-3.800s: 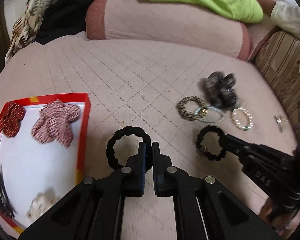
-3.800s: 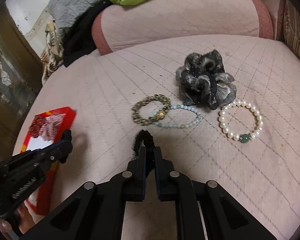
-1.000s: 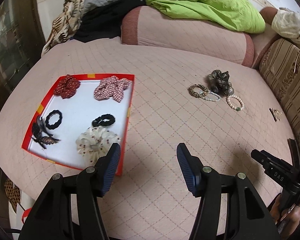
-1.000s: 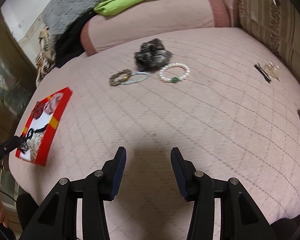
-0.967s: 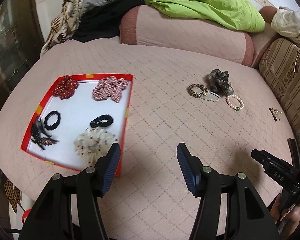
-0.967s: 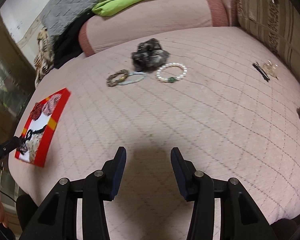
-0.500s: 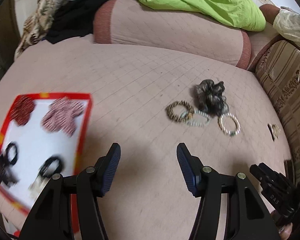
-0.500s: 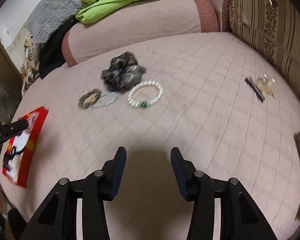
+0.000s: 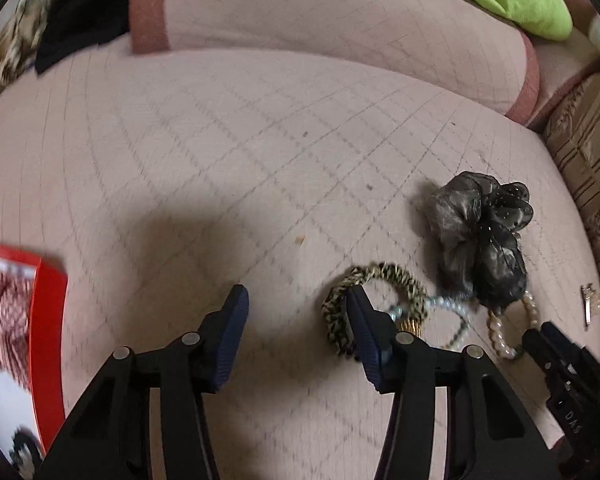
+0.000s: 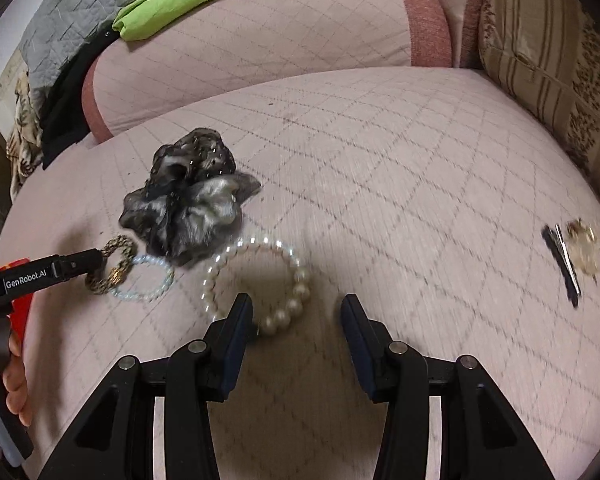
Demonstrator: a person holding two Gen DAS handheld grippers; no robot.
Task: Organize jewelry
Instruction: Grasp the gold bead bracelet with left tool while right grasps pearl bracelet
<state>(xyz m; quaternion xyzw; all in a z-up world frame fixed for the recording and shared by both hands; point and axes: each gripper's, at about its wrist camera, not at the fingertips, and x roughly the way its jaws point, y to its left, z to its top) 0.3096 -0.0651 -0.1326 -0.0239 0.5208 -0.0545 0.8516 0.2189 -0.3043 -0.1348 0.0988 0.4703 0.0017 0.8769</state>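
Bare quilted pink mattress [image 10: 420,184] is seen ahead and right of the right tongs [image 10: 296,312]. Their left side is crowded by a white pearl bracelet [image 10: 300,280] and a grey-black gauze scrunchie [image 10: 188,200].

**Two printed marks, both on the tongs**

White lettering "GenRobot.AI" runs along the black side of the left tongs [image 10: 66,268], seen in the right wrist view at the picture's left edge. In the left wrist view, the right tongs [image 9: 556,354] carry the pale letters "DAS" low on their black body, near the lower right corner. No other text is legible.
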